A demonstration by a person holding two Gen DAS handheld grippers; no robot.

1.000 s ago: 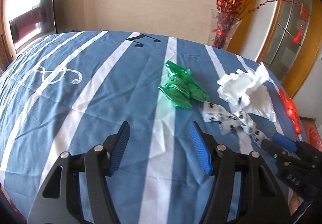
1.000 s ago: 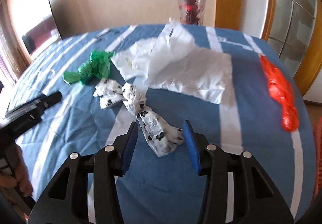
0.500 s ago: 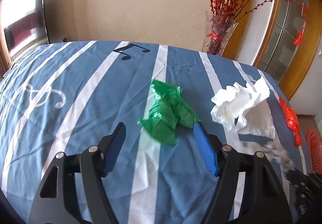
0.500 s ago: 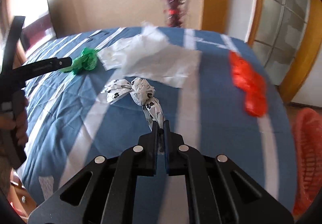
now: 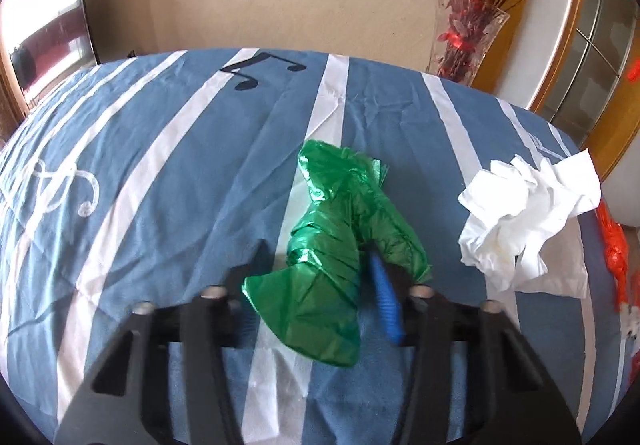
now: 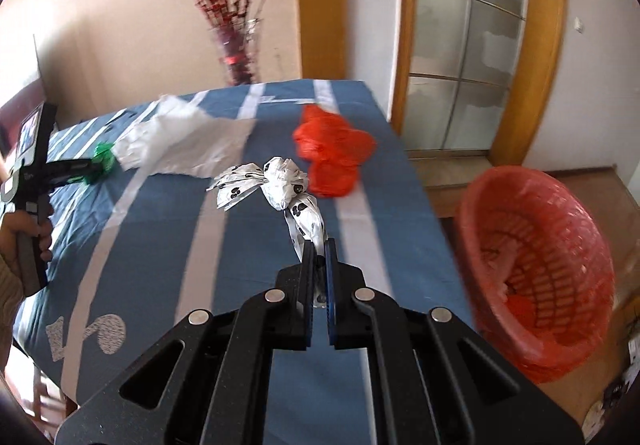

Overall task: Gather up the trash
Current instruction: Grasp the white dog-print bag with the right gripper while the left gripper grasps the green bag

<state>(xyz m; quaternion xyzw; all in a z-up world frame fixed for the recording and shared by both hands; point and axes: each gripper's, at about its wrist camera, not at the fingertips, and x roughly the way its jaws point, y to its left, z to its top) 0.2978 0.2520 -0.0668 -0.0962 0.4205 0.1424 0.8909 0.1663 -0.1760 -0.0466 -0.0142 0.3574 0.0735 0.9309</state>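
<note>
1. Covering the whole table, the blue cloth (image 5: pixel 168 181) with white stripes and music-note prints carries all the loose trash.
2. Standing on the floor off the table's right edge, the red basket (image 6: pixel 536 269), lined with a red bag, has some scraps inside.
3. Lying crumpled toward the far side of the cloth, the white plastic bag (image 6: pixel 188 145) sits between the green and red pieces.
4. Resting near the table's right edge, the red plastic bag (image 6: pixel 332 153) is just behind the patterned one.
5. Reaching over the cloth, the left gripper (image 5: pixel 316 293) has its fingers spread on either side of the green plastic bag (image 5: pixel 340 237); whether the pads touch the bag cannot be told.
6. Pinching the tail of the white patterned bag (image 6: pixel 280 185), the right gripper (image 6: pixel 319 257) has its fingers pressed nearly together on the thin plastic; the knotted bulk of that bag extends ahead of the fingertips, over the cloth.
</note>
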